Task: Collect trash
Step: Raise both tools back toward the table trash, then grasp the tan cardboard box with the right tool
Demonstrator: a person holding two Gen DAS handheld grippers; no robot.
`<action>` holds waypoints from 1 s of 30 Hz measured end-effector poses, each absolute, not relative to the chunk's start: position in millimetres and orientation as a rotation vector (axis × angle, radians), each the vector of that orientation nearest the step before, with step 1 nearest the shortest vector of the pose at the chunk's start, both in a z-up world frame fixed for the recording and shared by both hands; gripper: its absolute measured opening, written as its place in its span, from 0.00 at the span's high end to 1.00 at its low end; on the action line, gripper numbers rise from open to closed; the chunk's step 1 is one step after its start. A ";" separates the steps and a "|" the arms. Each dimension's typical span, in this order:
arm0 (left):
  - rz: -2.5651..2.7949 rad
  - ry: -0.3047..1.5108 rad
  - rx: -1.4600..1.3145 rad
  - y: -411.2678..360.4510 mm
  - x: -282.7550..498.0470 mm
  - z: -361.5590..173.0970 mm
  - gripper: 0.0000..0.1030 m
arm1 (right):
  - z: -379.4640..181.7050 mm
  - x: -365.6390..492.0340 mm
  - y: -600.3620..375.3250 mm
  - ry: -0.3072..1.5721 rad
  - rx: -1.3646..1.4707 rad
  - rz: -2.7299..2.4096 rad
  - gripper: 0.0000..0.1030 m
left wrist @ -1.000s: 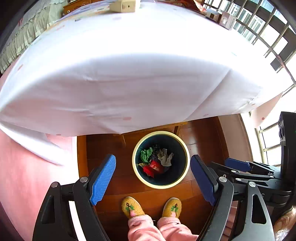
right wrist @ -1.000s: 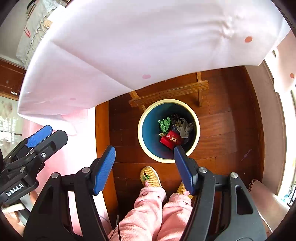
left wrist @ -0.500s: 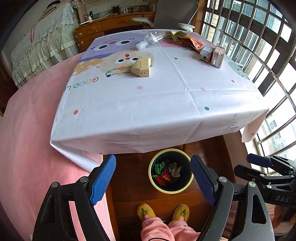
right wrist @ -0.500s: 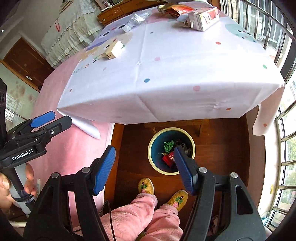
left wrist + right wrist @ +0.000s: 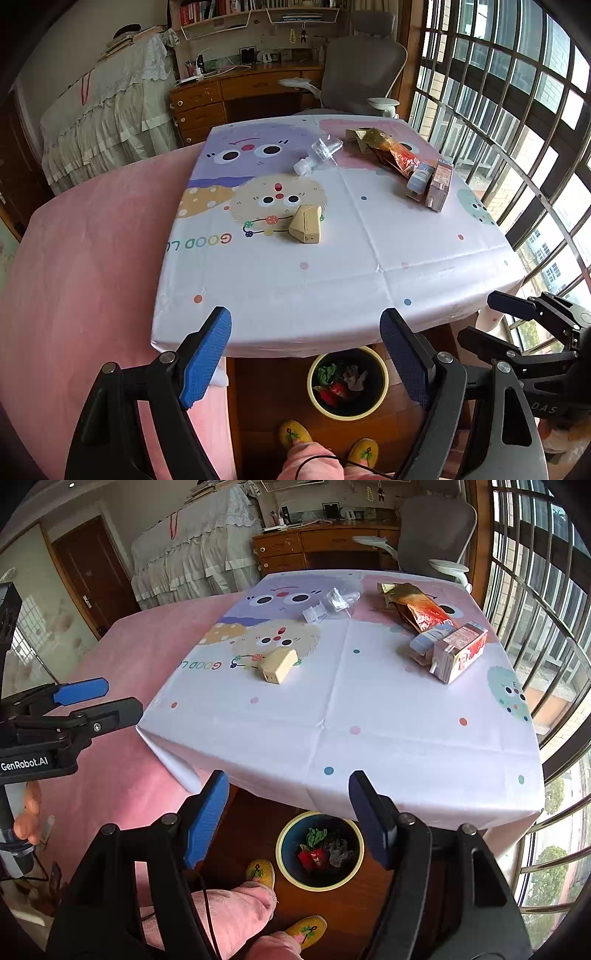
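Left gripper (image 5: 306,360): I hold it above the table's near edge, jaws released, nothing between them.
Yellow carton (image 5: 306,224): on its side on the table (image 5: 332,280), left of centre.
Crushed bottle (image 5: 319,153): far side, near the middle.
Wrappers and juice box (image 5: 437,181): far right, clustered together.
Bin (image 5: 348,382): on the floor under the near edge, trash inside.
Right gripper (image 5: 289,814): jaws released, empty.
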State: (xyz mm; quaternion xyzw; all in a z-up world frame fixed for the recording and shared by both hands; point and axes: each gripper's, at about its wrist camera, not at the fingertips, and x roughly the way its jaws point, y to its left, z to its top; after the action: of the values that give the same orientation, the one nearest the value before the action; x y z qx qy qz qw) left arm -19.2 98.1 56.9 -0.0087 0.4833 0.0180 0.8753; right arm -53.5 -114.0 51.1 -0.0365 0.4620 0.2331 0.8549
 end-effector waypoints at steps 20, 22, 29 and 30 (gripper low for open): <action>-0.109 1.204 0.018 200.0 178.2 -69.0 0.18 | -76.9 143.4 39.8 0.937 -0.579 0.696 0.33; -0.127 1.226 0.016 206.8 193.9 -79.9 0.18 | -85.0 157.2 41.4 0.944 -0.590 0.734 0.32; -0.169 1.242 0.012 214.8 233.6 -93.7 0.18 | -100.1 203.5 42.3 1.002 -0.508 0.795 0.29; -0.175 1.241 0.007 214.7 237.9 -93.8 0.18 | -100.7 207.8 42.8 0.997 -0.506 0.787 0.29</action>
State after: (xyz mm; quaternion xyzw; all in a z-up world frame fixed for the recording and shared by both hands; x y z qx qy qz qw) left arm 237.9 214.7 -93.8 0.0035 0.5807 -0.0820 0.8100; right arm 207.8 42.8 -100.7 -0.2337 0.4604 0.3636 0.7754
